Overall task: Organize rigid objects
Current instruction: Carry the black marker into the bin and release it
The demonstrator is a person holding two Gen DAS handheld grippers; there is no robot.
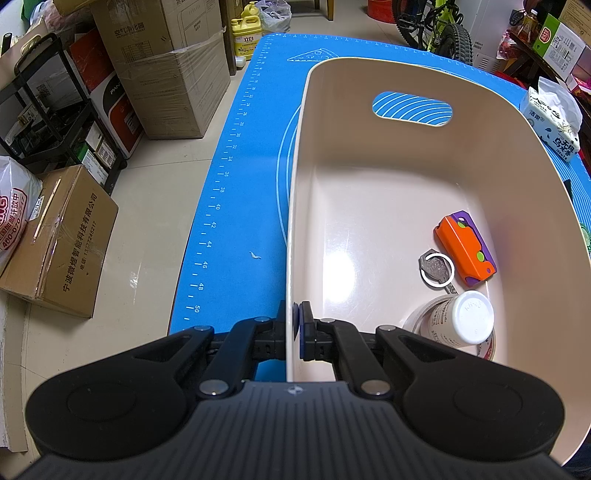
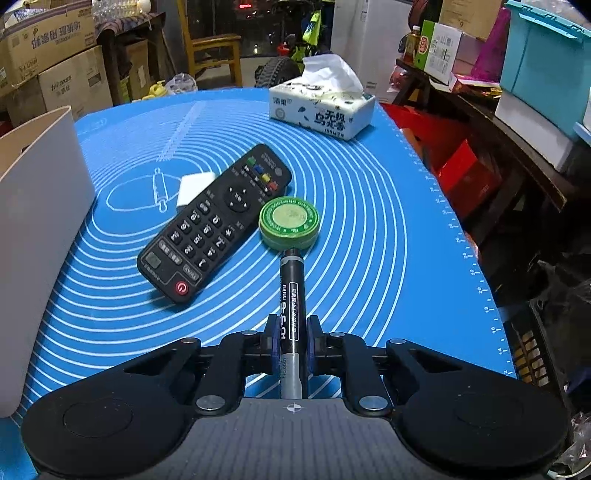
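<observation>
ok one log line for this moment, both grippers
left gripper: shut on bin wall | right gripper: shut on marker, tip by green tin | remote: on mat

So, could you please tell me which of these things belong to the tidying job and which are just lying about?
Part of the job:
- beige bin, left tongs clamped on its wall
- black marker in right tongs
- remote control
- green tin
- in the bin: orange toy, key, white-capped bottle

Just lying about:
- tissue pack
- cardboard boxes
- bicycle
</observation>
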